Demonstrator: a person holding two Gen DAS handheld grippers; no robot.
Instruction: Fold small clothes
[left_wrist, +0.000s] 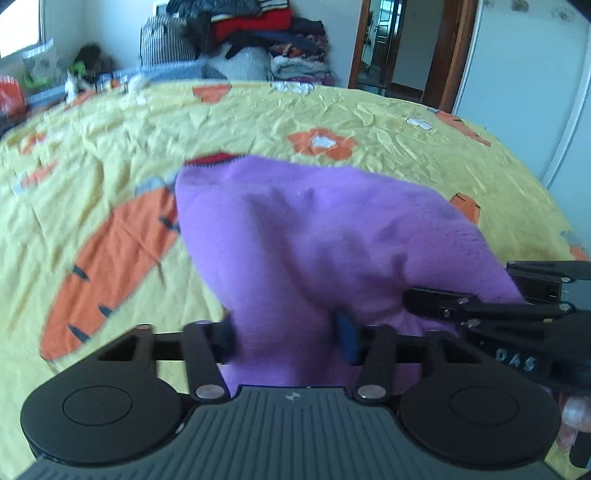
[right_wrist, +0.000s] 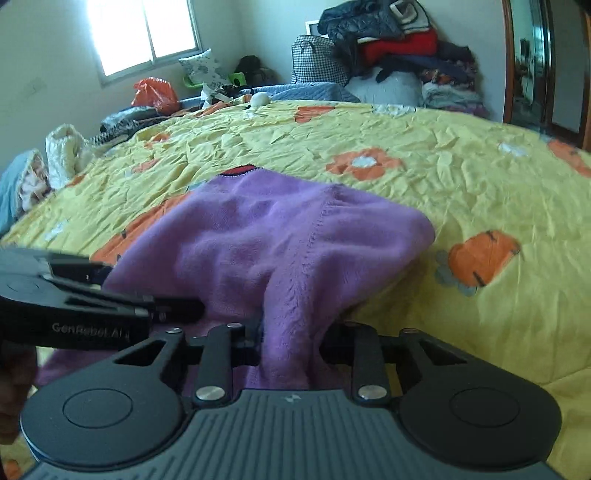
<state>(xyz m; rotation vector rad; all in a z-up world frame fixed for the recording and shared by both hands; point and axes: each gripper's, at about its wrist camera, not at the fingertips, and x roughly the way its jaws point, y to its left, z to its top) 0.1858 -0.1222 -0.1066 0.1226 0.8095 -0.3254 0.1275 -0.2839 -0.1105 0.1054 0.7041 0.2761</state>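
Note:
A small purple fleece garment (left_wrist: 314, 236) with a red trimmed edge at its far end lies on the yellow bedspread (left_wrist: 258, 118). My left gripper (left_wrist: 288, 332) is shut on its near edge and lifts it. My right gripper (right_wrist: 291, 332) is shut on the same near edge of the garment (right_wrist: 280, 236), close beside the left one. The right gripper also shows at the right of the left wrist view (left_wrist: 443, 302). The left gripper shows at the left of the right wrist view (right_wrist: 177, 310). The fabric hides the fingertips.
The bedspread (right_wrist: 443, 177) has orange carrot and flower prints. Piles of clothes (right_wrist: 399, 48) and bags stand at the far side. A window (right_wrist: 147, 33) is at the back left, a door (left_wrist: 399, 48) and a white wardrobe at the right.

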